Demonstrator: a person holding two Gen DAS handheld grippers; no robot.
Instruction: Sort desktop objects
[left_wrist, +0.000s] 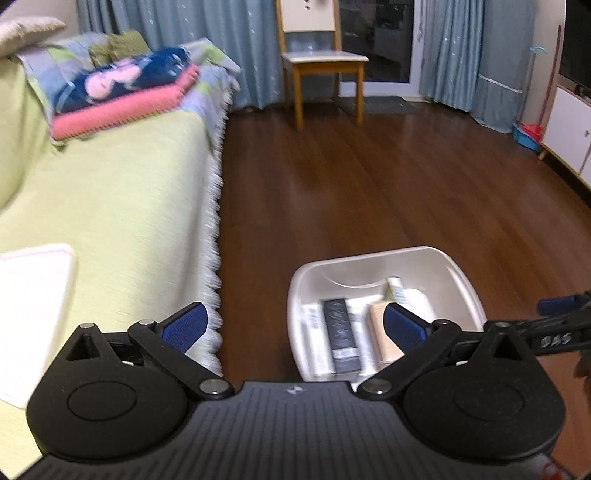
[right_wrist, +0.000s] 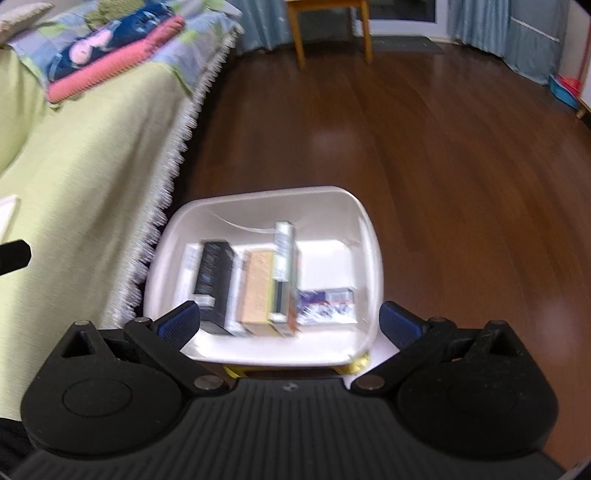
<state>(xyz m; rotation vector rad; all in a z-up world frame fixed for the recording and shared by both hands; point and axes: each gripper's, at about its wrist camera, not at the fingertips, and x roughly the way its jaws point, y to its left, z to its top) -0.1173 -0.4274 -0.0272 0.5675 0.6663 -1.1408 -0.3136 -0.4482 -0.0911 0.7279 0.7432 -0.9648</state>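
Both grippers sit nearest you with their blue pads spread wide and nothing between them: the left gripper (left_wrist: 293, 326) hangs near the tub's left rim, by the fringe of the green sofa cover (left_wrist: 122, 206), and the right gripper (right_wrist: 290, 321) hovers just short of the tub's near rim. Beyond the fingers, the white tub (right_wrist: 364, 225) holds the sorted goods: a black box (right_wrist: 214, 280), a tan box (right_wrist: 256, 291), a tall pale box (right_wrist: 282, 269) standing against it, and a blue-and-white pack (right_wrist: 327, 306) lying flat at the tub's right side.

If you add another piece, come down over the bare floor at the tub's far end and release low, so the upright boxes do not topple. Anything still to be sorted lies outside both views. Motion blur smears every label, and something yellow (right_wrist: 356, 365) under the tub's near edge cannot be identified. A white slab (left_wrist: 33, 306) on the sofa, left of the tub, is cut off.
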